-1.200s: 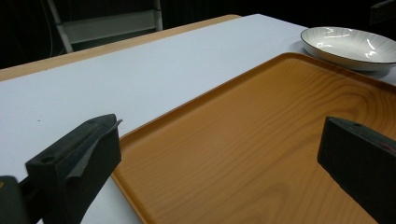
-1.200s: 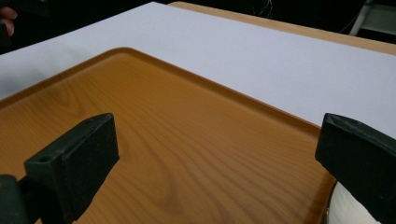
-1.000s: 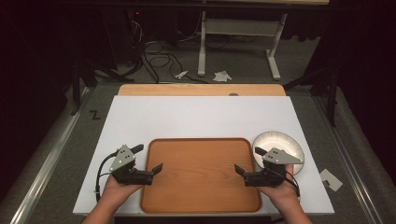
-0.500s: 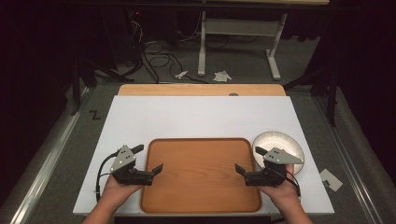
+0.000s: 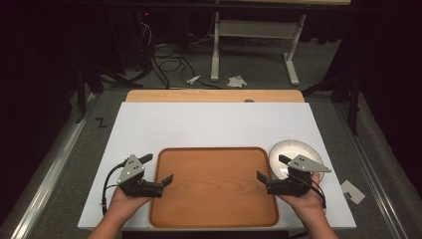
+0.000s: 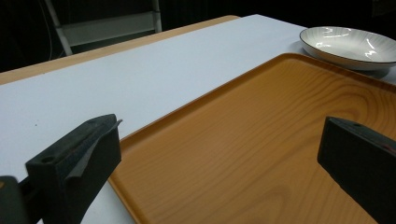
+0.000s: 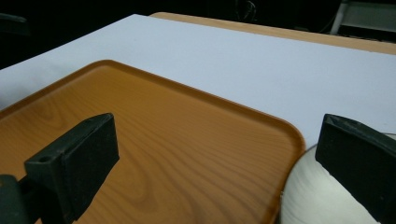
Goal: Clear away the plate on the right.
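A wooden tray (image 5: 214, 186) lies on the white tabletop near the front edge, also seen as the tray (image 6: 261, 140) and the tray (image 7: 154, 140) in the two gripper views. A pale bowl (image 5: 293, 155) sits just right of the tray's far right corner; the bowl (image 6: 348, 44) is empty. My left gripper (image 5: 157, 174) hovers open at the tray's left rim, jaws spread wide, one over the white top and one over the tray. My right gripper (image 5: 271, 169) is open at the tray's right rim, one jaw above the bowl (image 7: 317, 196).
The white tabletop (image 5: 214, 124) stretches free behind the tray, with a wooden strip (image 5: 214, 95) along its far edge. Beyond the table, cables and a desk frame (image 5: 254, 35) stand on the dark floor. A paper scrap (image 5: 353, 191) lies on the floor at right.
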The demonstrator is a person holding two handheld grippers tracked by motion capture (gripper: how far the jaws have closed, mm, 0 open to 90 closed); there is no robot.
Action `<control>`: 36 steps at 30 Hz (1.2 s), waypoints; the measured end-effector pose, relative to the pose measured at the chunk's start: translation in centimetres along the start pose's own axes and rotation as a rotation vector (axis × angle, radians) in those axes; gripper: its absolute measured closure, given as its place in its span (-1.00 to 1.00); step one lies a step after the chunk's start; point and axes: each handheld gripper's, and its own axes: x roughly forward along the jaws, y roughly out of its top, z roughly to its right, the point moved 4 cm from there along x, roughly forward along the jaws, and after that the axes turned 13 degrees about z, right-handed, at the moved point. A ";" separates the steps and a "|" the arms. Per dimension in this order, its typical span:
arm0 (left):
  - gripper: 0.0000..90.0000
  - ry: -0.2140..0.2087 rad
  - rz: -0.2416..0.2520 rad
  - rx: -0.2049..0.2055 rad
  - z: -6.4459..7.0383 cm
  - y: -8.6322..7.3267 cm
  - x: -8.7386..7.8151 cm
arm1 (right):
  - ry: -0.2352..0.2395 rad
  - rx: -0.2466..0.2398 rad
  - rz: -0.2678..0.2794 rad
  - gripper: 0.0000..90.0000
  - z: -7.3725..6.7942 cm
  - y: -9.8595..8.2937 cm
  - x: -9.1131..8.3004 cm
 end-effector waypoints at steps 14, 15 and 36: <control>-0.99 0.001 -0.002 -0.001 -0.1 0.0 -0.1 | -0.118 0.050 0.005 -1.00 4.0 0.1 -1.8; -0.99 0.001 -0.002 -0.001 -0.1 0.0 -0.1 | -0.127 0.052 0.007 -1.00 4.3 0.1 -1.9; -0.99 -0.001 0.000 0.002 -0.1 0.1 -0.1 | -0.267 0.116 -0.014 -1.00 9.4 -0.8 -4.3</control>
